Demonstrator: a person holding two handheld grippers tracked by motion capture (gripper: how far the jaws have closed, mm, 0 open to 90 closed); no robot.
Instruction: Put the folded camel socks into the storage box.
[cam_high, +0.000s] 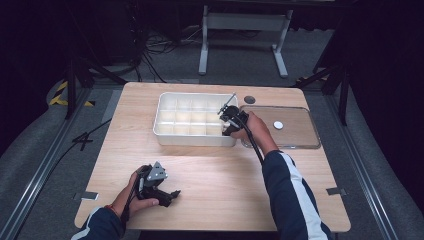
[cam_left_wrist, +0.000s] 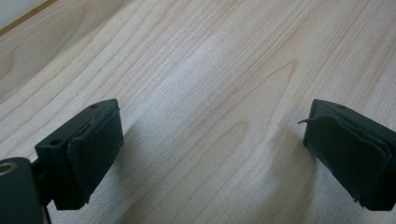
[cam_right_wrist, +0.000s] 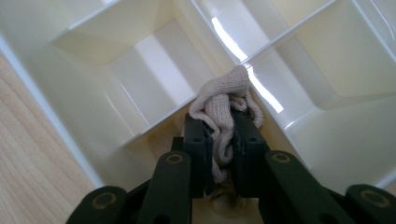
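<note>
Your left gripper (cam_high: 169, 196) rests low on the wooden table (cam_high: 215, 175), its jaws wide apart with nothing between them, only bare wood grain in front.

Your right gripper (cam_right_wrist: 223, 122) has its jaws clenched on a small cream knitted cloth (cam_right_wrist: 224, 95), maybe a sock. The cloth stands between the pads and bulges out past the tips, over a divider of the white tray (cam_high: 165, 131), at the tray's right end. Beside the tray lies the clear lid (cam_high: 300, 145).

The cloth looks soft, light and limp, so it should fold and sag. I think the bunched middle is the best place to hold it.
</note>
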